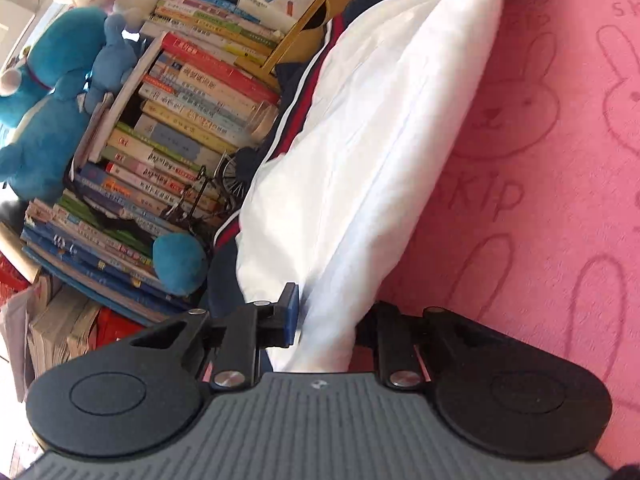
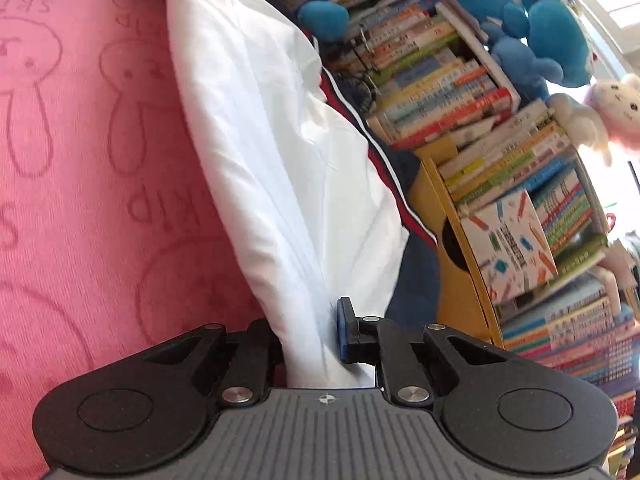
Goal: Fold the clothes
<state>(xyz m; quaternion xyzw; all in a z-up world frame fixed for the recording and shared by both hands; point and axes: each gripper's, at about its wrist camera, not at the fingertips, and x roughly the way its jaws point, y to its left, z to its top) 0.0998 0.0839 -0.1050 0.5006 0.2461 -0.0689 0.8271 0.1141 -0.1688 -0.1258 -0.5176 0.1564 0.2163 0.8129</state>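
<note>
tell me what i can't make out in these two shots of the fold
- Left wrist view: the left gripper's far finger, buried behind the white garment.
- Right wrist view: the right gripper's near-left finger, covered by the same cloth.
- Both views: the garment's type; top edges crop it.
- Book spines: too small to read.

Pink rabbit-print cover [image 1: 540,184] at 3 o'clock, stacked books [image 1: 188,120] at 9 o'clock, blue plush toy [image 1: 52,92], pink plush rabbit [image 2: 616,108], yellow shelf [image 2: 460,280].
</note>
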